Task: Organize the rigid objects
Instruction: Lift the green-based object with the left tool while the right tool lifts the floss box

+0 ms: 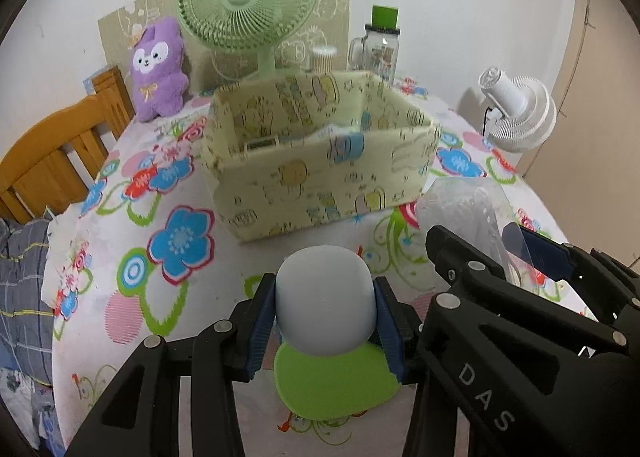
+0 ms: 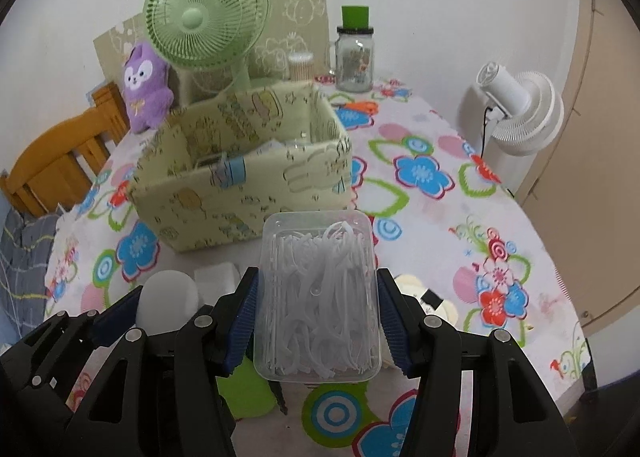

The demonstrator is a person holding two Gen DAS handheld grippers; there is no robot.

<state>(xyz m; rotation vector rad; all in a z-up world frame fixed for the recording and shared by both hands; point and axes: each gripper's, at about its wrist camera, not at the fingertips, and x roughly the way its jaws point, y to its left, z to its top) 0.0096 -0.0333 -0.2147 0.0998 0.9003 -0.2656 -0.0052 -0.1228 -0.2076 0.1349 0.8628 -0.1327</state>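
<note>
My left gripper (image 1: 326,311) is shut on a rounded pale grey-white object (image 1: 326,299), held above the flowered tablecloth. A flat green piece (image 1: 336,381) lies just under it. My right gripper (image 2: 318,307) is shut on a clear plastic box of white floss picks (image 2: 318,297). Each gripper shows in the other's view: the right gripper (image 1: 520,257) with the clear box (image 1: 464,209) at the right, the left gripper (image 2: 120,309) with the white object (image 2: 168,297) at the lower left. A pale yellow patterned storage box (image 1: 320,181) (image 2: 248,177) stands open just beyond both, with some items inside.
A green desk fan (image 1: 248,1), a purple plush toy (image 1: 160,69), a glass jar with a green lid (image 1: 382,45) and a cotton swab tub (image 1: 323,57) stand at the back. A white fan (image 2: 520,109) is off the right edge, a wooden chair (image 1: 52,161) at left. A white pad (image 2: 214,275) lies on the cloth.
</note>
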